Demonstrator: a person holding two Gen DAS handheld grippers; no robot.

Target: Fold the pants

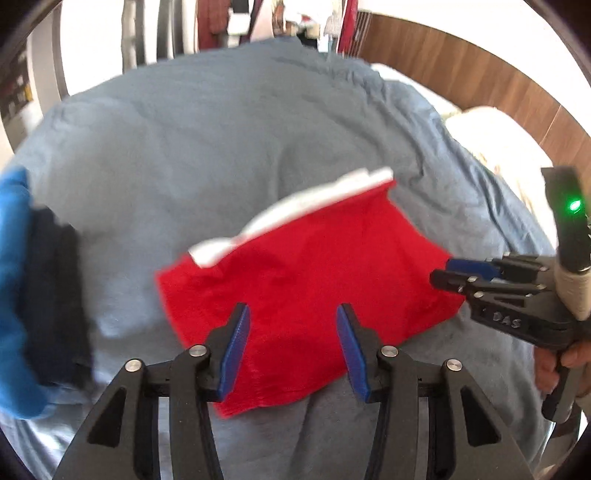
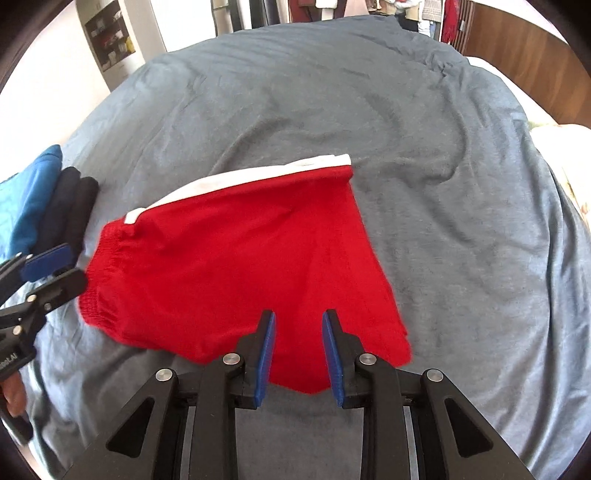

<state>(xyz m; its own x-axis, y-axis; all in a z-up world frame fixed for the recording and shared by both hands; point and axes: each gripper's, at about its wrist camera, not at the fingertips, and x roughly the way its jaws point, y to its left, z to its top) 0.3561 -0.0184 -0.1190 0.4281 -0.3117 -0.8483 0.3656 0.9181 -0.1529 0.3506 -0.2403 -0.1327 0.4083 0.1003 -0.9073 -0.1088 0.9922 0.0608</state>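
Red shorts [image 2: 229, 266] with a white side stripe [image 2: 240, 179] lie folded in half on the blue-grey bedspread [image 2: 369, 110]. In the left wrist view the red shorts [image 1: 303, 280] are blurred. My left gripper [image 1: 293, 314] is open and empty, hovering over the near edge of the shorts; it also shows in the right wrist view [image 2: 55, 267] at the waistband end. My right gripper [image 2: 298, 321] is open and empty above the shorts' near corner. It shows in the left wrist view [image 1: 448, 271] at the shorts' right edge, open.
A stack of folded clothes, blue [image 2: 26, 199] and dark navy [image 2: 72, 206], lies at the left edge of the bed. A wooden headboard [image 1: 498, 85] and a pale pillow [image 1: 491, 136] are at the right. Hanging clothes [image 2: 332, 7] line the far side.
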